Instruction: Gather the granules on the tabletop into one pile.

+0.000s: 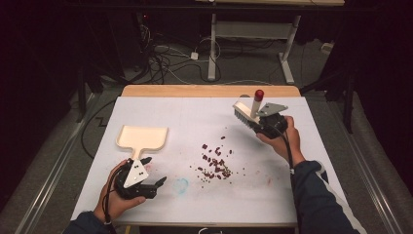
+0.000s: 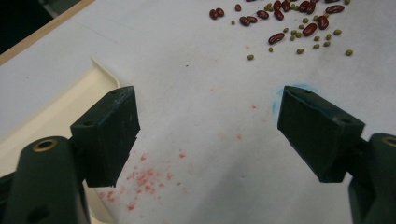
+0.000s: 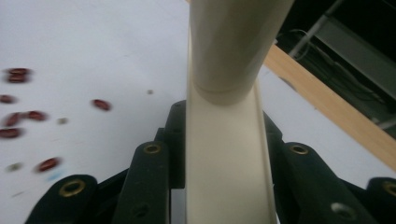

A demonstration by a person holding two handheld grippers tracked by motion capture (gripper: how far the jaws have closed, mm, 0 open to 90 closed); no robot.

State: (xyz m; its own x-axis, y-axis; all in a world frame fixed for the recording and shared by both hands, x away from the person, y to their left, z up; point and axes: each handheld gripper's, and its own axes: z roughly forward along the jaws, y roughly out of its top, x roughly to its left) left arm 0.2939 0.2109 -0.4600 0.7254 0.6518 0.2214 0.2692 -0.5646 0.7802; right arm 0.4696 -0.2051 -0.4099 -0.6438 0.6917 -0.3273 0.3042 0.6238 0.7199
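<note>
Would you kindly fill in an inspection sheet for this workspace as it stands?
Surface: white table cover, red and blue smudges.
Job's things: brush in the right gripper, held above the table; cream dustpan lying flat at left; red beans and small green beans scattered at centre.
Clutter: nothing seen.
Grippers: left gripper open, jaws apart beside the dustpan; right gripper shut on the brush.
Cables: one trails from each gripper; more lie on the floor.
Surroundings: dark room, desk frame behind.

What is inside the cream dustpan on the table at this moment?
The dustpan looks bare inside, with no beans in it; they lie scattered on the white table. The left gripper covers its handle, so that part cannot be checked.
</note>
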